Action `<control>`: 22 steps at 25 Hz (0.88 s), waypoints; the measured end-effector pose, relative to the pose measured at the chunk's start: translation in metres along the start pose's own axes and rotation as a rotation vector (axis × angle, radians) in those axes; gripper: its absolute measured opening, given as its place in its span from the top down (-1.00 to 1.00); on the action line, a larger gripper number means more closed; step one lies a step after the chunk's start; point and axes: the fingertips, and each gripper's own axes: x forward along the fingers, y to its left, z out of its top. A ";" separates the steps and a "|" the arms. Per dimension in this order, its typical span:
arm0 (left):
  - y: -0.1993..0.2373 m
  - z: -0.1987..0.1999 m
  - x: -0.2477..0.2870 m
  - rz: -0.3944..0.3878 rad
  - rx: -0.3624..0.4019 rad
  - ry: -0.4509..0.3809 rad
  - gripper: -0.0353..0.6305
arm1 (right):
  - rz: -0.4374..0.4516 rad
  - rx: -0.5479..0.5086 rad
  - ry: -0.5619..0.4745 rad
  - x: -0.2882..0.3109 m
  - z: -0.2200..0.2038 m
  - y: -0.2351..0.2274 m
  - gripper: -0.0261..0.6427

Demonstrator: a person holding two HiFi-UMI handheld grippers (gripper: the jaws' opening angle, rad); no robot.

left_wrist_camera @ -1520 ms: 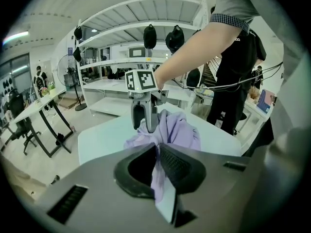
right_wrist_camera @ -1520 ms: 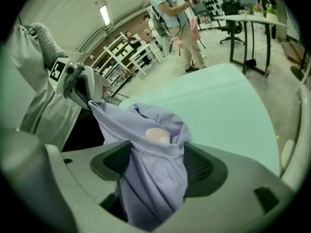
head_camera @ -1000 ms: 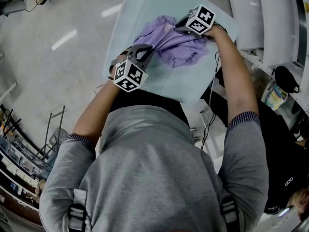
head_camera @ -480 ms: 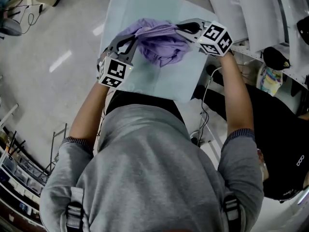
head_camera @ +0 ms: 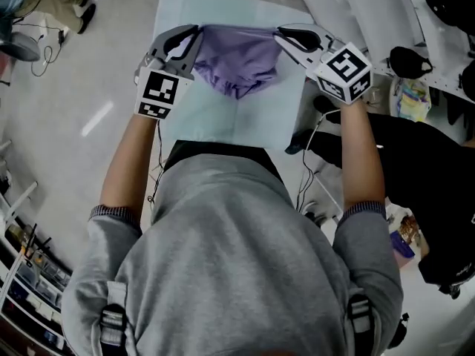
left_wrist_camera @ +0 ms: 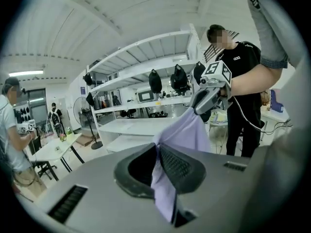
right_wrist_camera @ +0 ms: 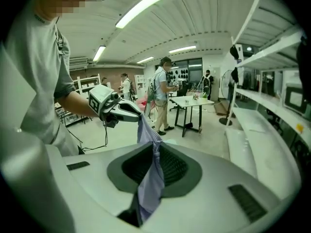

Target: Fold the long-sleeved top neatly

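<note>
Purple top [head_camera: 239,64] hangs stretched between left gripper [head_camera: 195,34] and right gripper [head_camera: 280,37], both clamped tight on it.

Left tool [left_wrist_camera: 159,154] clamped on lilac top [left_wrist_camera: 187,132] — top stretches up to right tool [left_wrist_camera: 203,101], gripping far edge.

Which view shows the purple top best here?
The head view: the purple top hangs bunched between the left hand-held gripper and the right hand-held gripper. Each gripper view shows only a pinched strip running toward the other gripper.
</note>
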 end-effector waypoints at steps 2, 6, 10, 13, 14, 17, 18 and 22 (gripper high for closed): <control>0.006 0.022 0.001 -0.007 0.017 -0.030 0.76 | -0.027 -0.019 -0.017 -0.014 0.017 -0.004 0.76; 0.023 0.062 0.000 -0.013 0.061 -0.090 0.76 | -0.084 -0.068 -0.041 -0.034 0.054 -0.010 0.76; 0.042 0.104 0.007 -0.022 0.091 -0.149 0.76 | -0.149 -0.108 -0.074 -0.052 0.086 -0.027 0.76; 0.055 0.133 0.020 -0.028 0.127 -0.182 0.76 | -0.201 -0.146 -0.084 -0.064 0.104 -0.048 0.76; 0.059 0.141 0.024 -0.031 0.136 -0.191 0.76 | -0.215 -0.160 -0.081 -0.066 0.109 -0.054 0.76; 0.070 0.162 0.036 -0.040 0.174 -0.212 0.76 | -0.250 -0.192 -0.072 -0.073 0.121 -0.073 0.76; 0.074 0.169 0.040 -0.044 0.189 -0.218 0.76 | -0.263 -0.200 -0.070 -0.075 0.126 -0.080 0.76; 0.090 0.194 0.060 -0.066 0.242 -0.239 0.76 | -0.323 -0.215 -0.069 -0.083 0.143 -0.108 0.76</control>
